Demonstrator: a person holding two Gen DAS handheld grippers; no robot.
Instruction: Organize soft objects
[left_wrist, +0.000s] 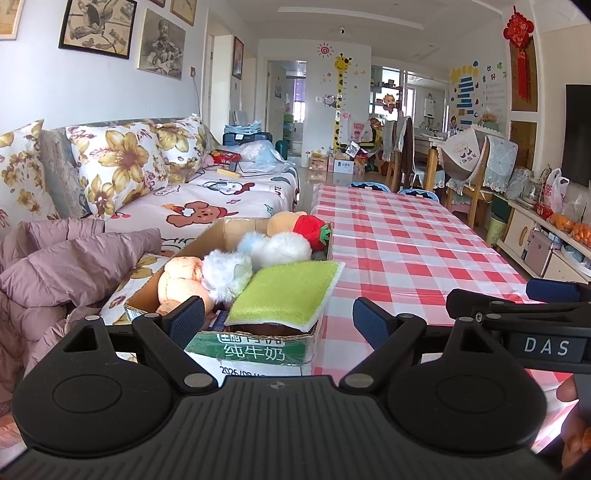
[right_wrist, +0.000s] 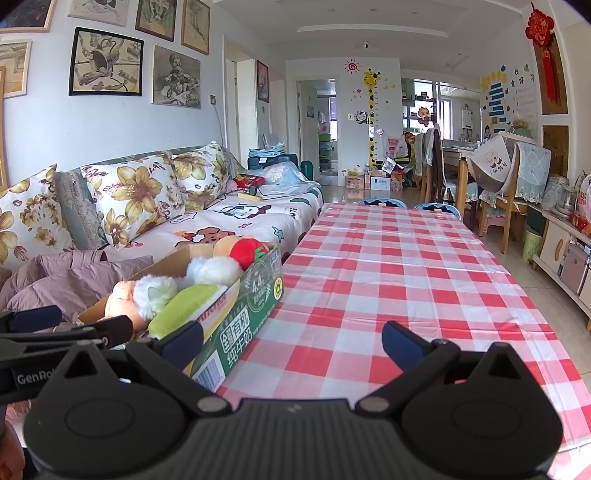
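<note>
Checked tablecloth (right_wrist: 406, 266) spreads ahead of both tools; left gripper (left_wrist: 279, 319) and right gripper (right_wrist: 291, 341) hover level, wide open, empty, fingers partly hiding the toy-filled carton (left_wrist: 255, 350).

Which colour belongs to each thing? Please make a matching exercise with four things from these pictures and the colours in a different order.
Things:
1. sponge
2. strawberry toy
3. tablecloth
4. jacket on the sofa

Colours:
A. red and white checks
B. mauve
C. green with a white edge
D. red with a green leaf

Pairs: 1-C, 2-D, 3-A, 4-B
</note>
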